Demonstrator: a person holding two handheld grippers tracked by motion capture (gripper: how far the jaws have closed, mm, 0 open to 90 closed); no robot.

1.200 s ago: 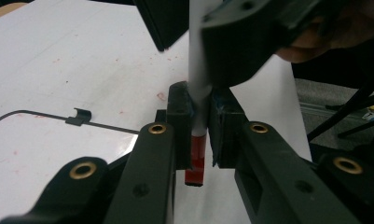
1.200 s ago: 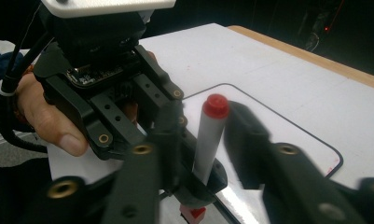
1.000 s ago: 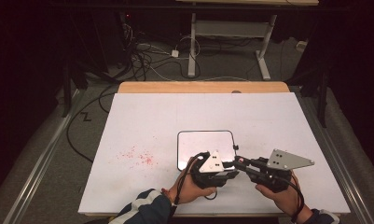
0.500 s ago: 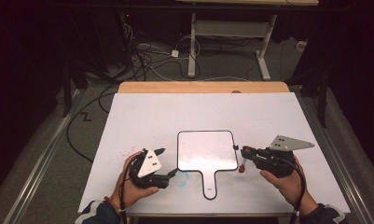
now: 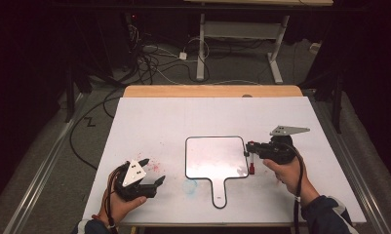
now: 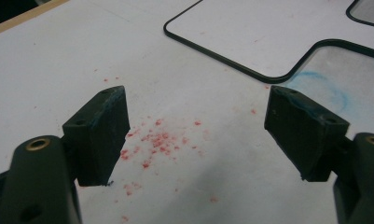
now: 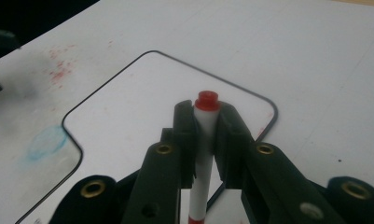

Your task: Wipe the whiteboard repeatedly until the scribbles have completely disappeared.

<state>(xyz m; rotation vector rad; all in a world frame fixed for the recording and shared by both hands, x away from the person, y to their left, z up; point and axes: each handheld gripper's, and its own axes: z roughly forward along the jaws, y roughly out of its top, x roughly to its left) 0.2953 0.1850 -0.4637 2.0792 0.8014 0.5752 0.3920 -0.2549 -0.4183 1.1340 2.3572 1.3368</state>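
White sheeting covers the table [image 5: 183, 117], with dark floor and trailing cables beyond its far edge. On it lies a small handled whiteboard [image 5: 215, 157], handle toward the person. The red-capped marker [image 5: 250, 161] sits at the board's right edge, clamped in the right gripper [image 5: 249, 146]; in the high view its long axis runs near-vertical, red end down by the board's rim, though whether the tip touches the surface is hard to judge from that angle. In the right gripper view the marker [image 7: 204, 140] stands upright between the pads, red end [image 7: 207, 100] above them, white barrel pinched on both sides; jaws pressed onto it. The left gripper [image 5: 151, 171] is held low over the table's near left area, well apart from the board. Its jaws have just been opening and now stand spread wide, nothing between the pads [image 6: 103, 133]. Beneath them lie red specks [image 6: 159, 140]; a pale blue smudge [image 6: 327, 88] marks the sheet nearby.
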